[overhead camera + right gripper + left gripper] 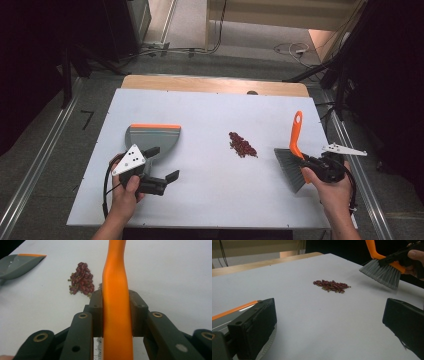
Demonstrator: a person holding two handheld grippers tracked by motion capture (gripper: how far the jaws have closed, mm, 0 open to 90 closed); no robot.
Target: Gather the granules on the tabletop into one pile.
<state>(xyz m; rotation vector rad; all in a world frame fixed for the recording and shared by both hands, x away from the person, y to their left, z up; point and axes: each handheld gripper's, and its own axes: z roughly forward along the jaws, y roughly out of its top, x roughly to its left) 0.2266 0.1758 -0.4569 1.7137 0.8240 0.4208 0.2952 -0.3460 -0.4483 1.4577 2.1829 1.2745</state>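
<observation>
A grey dustpan (152, 135) with an orange lip lies flat on the white table top (210, 195), left of the middle. My left gripper (162, 163) stands just in front of it, open wide with nothing between its jaws. In the left gripper view the dustpan (234, 311) lies beside and behind the left-hand jaw. A small heap of dark red beans (242, 145) lies mid-table. My right gripper (312, 162) is shut on the orange handle of a brush (297, 132), whose grey bristles point towards the beans. The right gripper view shows the handle (116, 302) clamped between the pads, the beans (81, 278) beyond.
The white top rests on a wooden table (215, 84) with metal rails (30, 175) on both sides. A person's hands come in from the bottom. Dark stands and cables lie on the floor behind.
</observation>
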